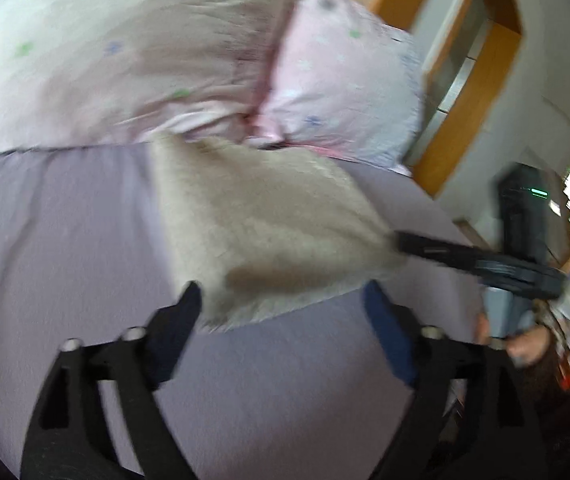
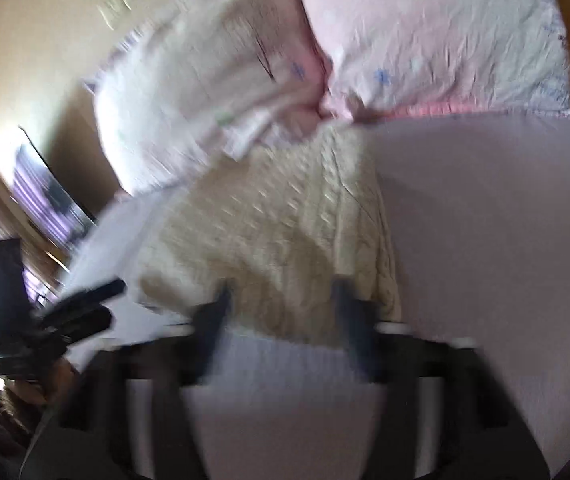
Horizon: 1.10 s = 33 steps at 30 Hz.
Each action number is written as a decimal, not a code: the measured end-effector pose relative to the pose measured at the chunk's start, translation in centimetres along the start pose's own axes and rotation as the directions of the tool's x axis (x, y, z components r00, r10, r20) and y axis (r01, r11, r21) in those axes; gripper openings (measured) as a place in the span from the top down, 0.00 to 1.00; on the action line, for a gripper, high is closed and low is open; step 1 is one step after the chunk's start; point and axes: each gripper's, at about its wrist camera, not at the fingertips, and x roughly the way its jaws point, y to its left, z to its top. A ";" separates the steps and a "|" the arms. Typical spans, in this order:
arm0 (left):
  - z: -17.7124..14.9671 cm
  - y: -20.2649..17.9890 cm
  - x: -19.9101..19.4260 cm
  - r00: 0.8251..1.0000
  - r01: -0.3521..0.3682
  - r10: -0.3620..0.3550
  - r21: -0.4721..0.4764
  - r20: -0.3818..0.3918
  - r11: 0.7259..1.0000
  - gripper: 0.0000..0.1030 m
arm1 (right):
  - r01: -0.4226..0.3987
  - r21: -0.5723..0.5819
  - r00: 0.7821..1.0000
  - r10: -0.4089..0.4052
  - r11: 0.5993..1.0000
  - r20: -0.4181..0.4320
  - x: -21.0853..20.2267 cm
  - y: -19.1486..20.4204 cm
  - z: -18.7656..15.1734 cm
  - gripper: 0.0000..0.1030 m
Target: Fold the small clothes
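Note:
A cream cable-knit garment point(image 1: 269, 224) lies folded on the lilac bed sheet point(image 1: 65, 220); it also shows in the right wrist view point(image 2: 277, 232). My left gripper point(image 1: 283, 300) is open, its fingers at the garment's near edge with nothing between them. My right gripper point(image 2: 281, 300) is open at the garment's near edge. In the left wrist view the right gripper's fingers point(image 1: 437, 246) reach the garment's right corner. In the right wrist view the left gripper's fingers point(image 2: 97, 292) are near its left edge. Both views are motion-blurred.
Two pale pink pillows point(image 1: 125, 48) point(image 1: 341, 80) lie at the head of the bed, just beyond the garment. A wooden door frame point(image 1: 465, 92) and a dark device point(image 1: 525, 216) stand off the bed's right side.

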 end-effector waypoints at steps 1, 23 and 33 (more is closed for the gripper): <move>-0.3 0.0 -0.3 0.998 -0.056 0.056 -0.019 -0.003 0.998 0.07 | 0.042 -0.020 0.999 -0.041 0.999 0.032 -0.9 0.5 -0.3 0.01; -2.1 0.4 5.4 0.874 -0.430 0.425 0.032 -0.235 0.902 0.02 | 0.432 -0.161 0.879 -0.454 0.888 -0.147 4.5 2.4 -5.0 0.01; -2.4 0.1 5.6 0.872 -0.439 0.441 0.059 -0.210 0.896 0.02 | 0.413 -0.136 0.888 -0.431 0.901 -0.158 4.5 1.9 -5.2 0.01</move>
